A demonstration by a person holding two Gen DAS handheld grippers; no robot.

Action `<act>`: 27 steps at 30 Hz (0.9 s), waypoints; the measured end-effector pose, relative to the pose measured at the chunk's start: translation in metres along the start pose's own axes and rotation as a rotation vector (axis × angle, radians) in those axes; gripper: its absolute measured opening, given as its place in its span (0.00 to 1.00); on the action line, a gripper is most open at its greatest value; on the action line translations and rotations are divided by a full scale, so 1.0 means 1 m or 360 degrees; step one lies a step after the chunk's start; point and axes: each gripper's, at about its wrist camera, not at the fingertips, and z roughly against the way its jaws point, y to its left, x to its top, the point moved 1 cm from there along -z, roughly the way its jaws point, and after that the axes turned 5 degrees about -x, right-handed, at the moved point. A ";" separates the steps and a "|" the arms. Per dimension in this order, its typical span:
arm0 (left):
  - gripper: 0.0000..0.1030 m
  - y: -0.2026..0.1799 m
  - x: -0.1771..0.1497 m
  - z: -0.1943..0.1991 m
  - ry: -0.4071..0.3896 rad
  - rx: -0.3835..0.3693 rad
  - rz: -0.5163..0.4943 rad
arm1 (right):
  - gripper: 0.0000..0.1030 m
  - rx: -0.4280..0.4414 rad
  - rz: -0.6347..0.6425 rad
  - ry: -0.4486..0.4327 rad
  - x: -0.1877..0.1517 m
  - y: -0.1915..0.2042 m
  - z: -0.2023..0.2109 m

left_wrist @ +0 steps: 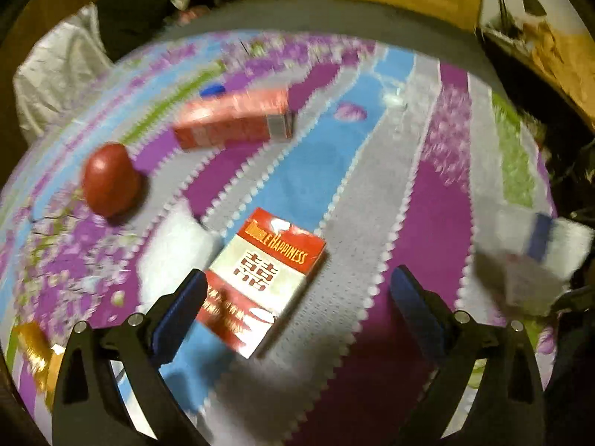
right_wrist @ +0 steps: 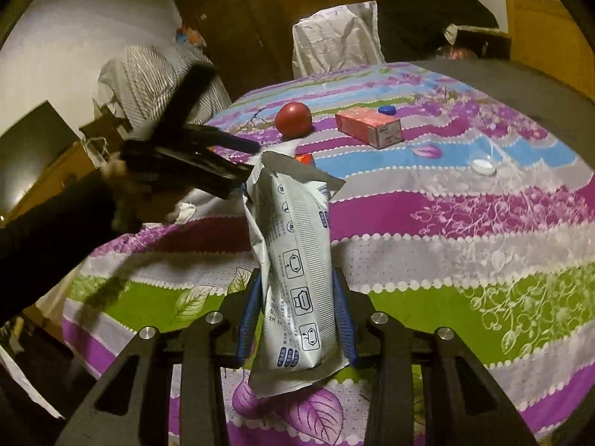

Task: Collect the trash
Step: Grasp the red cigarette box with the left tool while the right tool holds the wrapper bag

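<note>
A red and white cigarette pack [left_wrist: 266, 278] lies flat on the flowered tablecloth [left_wrist: 427, 223]. My left gripper [left_wrist: 297, 278] hangs over it with jaws wide open; the left fingertip overlaps the pack's left edge and nothing is gripped. My right gripper [right_wrist: 297, 278] is shut on a tall white printed pouch [right_wrist: 297, 260], which stands up between the blue pads. That pouch [left_wrist: 528, 264] shows blurred at the right of the left wrist view. In the right wrist view a hand holds the left gripper [right_wrist: 245, 163] just left of the pouch's torn top.
On the cloth lie a red round fruit [right_wrist: 293, 119], a red carton [right_wrist: 368, 126], a blue cap [right_wrist: 386, 110], a clear lid [right_wrist: 483, 165], a white tissue [left_wrist: 174, 249] and a gold wrapper [left_wrist: 33, 349]. A covered chair [right_wrist: 334, 44] stands behind the table.
</note>
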 end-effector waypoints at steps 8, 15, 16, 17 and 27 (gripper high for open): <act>0.87 0.034 0.000 -0.035 0.0084 0.0038 0.0153 | 0.38 0.0017 -0.0078 -0.0011 0.001 -0.013 -0.002; 0.20 0.028 -0.026 -0.004 -0.0010 0.0041 0.0314 | 0.37 -0.0002 -0.0086 -0.0045 0.001 -0.011 0.001; 0.20 0.020 -0.037 0.006 -0.0039 0.0068 0.0307 | 0.37 0.0003 -0.0089 -0.0046 0.001 -0.009 0.002; 0.20 0.009 -0.050 0.018 -0.0066 0.0074 0.0314 | 0.37 0.0013 -0.0092 -0.0048 0.001 -0.008 0.004; 0.20 -0.050 -0.231 0.144 -0.0167 0.0476 0.1017 | 0.37 0.0117 0.0095 0.0119 0.013 0.062 -0.019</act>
